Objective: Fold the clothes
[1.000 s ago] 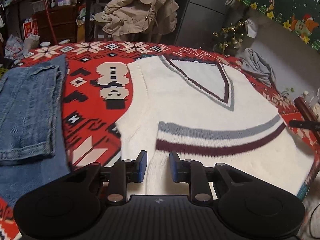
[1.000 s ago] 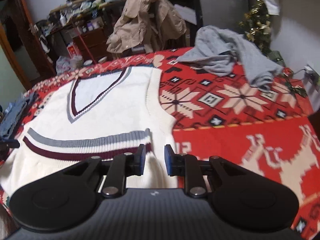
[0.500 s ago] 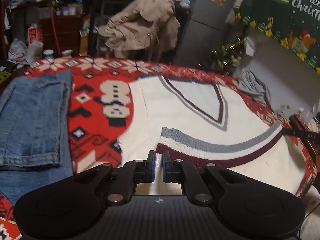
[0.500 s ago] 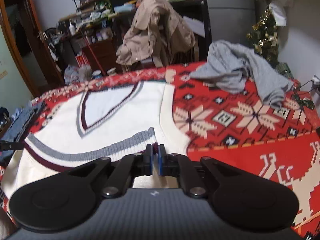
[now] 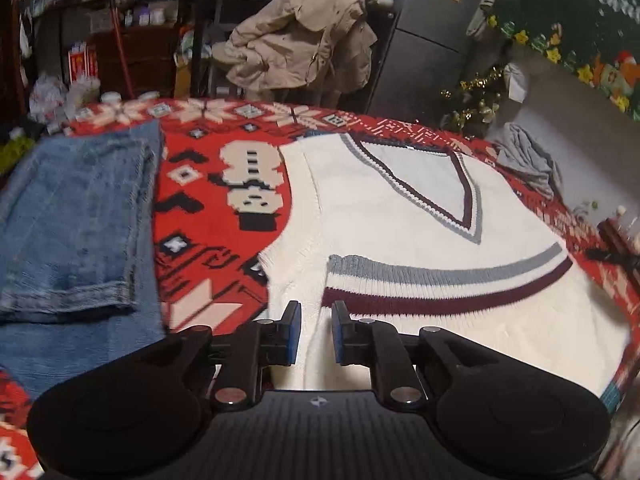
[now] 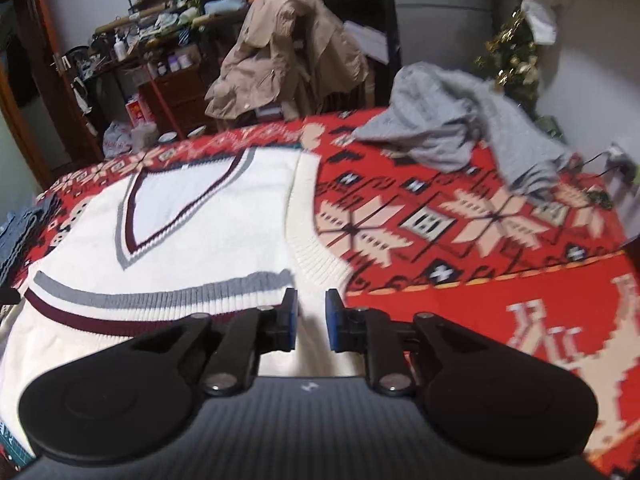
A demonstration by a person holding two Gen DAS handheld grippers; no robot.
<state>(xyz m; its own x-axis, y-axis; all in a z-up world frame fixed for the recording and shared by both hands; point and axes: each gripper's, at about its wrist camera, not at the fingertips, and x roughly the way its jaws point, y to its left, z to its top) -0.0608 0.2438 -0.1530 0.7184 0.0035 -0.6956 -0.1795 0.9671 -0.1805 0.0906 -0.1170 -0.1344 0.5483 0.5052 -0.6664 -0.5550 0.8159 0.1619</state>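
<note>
A cream knit vest [image 5: 400, 232] with a V-neck lies flat on the red patterned cloth [image 5: 208, 248]. Its lower part is folded up, so the grey and maroon hem stripes cross its middle. My left gripper [image 5: 316, 334] hovers at the near left of the fold. Its jaws are opening, and cream knit shows in the gap, untouched by the pads. In the right wrist view the vest [image 6: 220, 216] fills the left half. My right gripper [image 6: 311, 322] is over its near right edge. Its jaws are opening too, with cream knit showing between them and no grip.
Folded blue jeans [image 5: 72, 216] lie left of the vest. A crumpled grey garment [image 6: 460, 128] sits at the far right of the cloth. Behind the table a beige jacket [image 5: 304, 36] hangs on a chair, beside cluttered shelves and a small Christmas tree [image 6: 512, 60].
Both grippers' jaws stood apart, came together half a second ago, and now stand apart again. The vest's fold has stayed where it was.
</note>
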